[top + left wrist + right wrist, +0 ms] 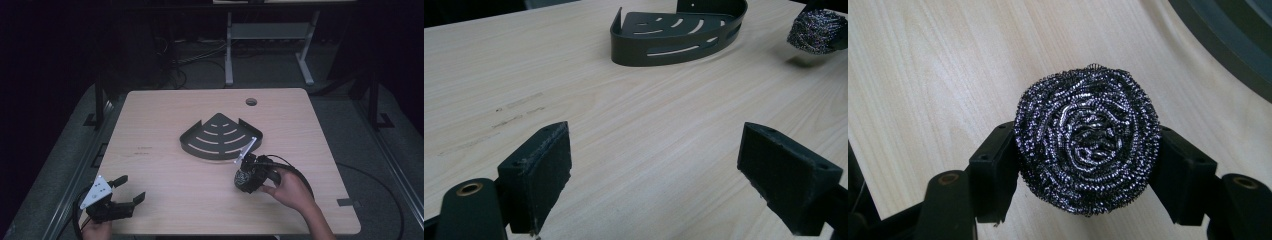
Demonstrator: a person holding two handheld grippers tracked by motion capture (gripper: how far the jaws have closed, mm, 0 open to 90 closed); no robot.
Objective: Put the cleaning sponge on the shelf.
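Pale wood table (pixel 165 175) under dim light, dark floor around it. From the high view, the right claw (pixel 243 181) grips a steel scouring pad (pixel 243 179) just near and right of the dark corner caddy (pixel 218 137), so the caddy lies a short way far-left of the pad; the right hand is much the nearer one. The left claw (pixel 127 188) waits at the near-left corner.

In the left gripper view, its jaws stand wide apart over bare table, holding nothing.

In the right gripper view, both jaws press the round pad (pixel 1088 140), with the caddy's rim (pixel 1228 45) at upper right.
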